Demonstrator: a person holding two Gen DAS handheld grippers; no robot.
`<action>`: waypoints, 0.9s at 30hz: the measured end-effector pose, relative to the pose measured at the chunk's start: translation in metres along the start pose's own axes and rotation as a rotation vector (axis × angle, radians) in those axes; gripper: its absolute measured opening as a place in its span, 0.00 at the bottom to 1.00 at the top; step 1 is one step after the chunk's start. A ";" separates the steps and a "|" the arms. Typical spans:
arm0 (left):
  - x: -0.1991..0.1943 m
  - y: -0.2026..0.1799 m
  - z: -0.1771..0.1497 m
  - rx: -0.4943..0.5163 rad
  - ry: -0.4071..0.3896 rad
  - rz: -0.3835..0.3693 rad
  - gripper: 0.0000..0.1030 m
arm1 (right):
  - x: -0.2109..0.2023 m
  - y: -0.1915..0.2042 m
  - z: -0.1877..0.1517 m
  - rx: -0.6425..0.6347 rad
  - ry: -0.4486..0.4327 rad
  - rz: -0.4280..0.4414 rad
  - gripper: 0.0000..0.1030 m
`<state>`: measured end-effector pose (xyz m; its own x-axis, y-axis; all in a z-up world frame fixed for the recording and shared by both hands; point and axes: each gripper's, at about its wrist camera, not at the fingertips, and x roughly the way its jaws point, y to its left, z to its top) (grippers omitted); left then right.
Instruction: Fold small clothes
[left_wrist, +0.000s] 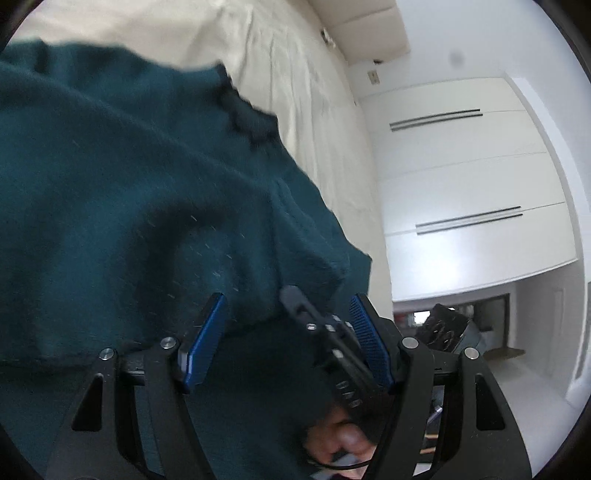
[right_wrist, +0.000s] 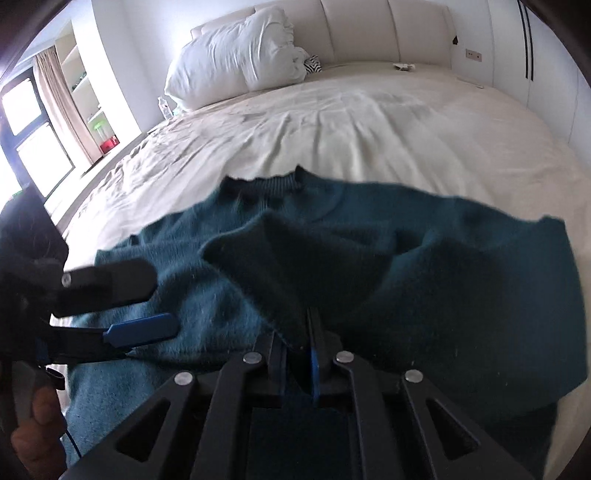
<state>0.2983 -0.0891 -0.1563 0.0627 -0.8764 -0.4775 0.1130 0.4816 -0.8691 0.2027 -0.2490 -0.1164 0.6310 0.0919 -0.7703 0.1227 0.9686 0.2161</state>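
Observation:
A dark teal knit sweater (right_wrist: 424, 266) lies spread on a cream bed sheet (right_wrist: 332, 122), neck hole toward the headboard; it also fills the left wrist view (left_wrist: 129, 184). My right gripper (right_wrist: 301, 332) is shut on a raised fold of the sweater near its lower edge. My left gripper (left_wrist: 286, 306) is open, its blue pads (left_wrist: 207, 332) on either side of the sweater's edge, with nothing pinched between them. It also shows at the left of the right wrist view (right_wrist: 136, 310). The right gripper's black finger (left_wrist: 332, 339) shows between the left one's fingers.
A rolled white duvet (right_wrist: 240, 55) and a padded headboard (right_wrist: 369, 29) are at the bed's far end. White wardrobe doors (left_wrist: 461, 177) stand beside the bed. A window with a curtain (right_wrist: 48, 96) and shelves are at the left.

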 end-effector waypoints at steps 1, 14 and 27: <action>0.005 -0.001 0.000 -0.008 0.013 -0.023 0.65 | 0.001 0.001 0.000 0.000 -0.008 0.000 0.11; 0.037 -0.003 0.018 -0.034 0.071 0.009 0.65 | -0.027 0.002 -0.037 -0.018 0.006 0.099 0.48; 0.033 -0.048 0.006 0.201 0.007 0.189 0.07 | -0.079 -0.155 -0.096 0.869 -0.163 0.372 0.80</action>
<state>0.3006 -0.1408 -0.1299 0.0948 -0.7707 -0.6302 0.2941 0.6264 -0.7218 0.0604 -0.3842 -0.1463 0.8349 0.2624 -0.4837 0.3770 0.3677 0.8501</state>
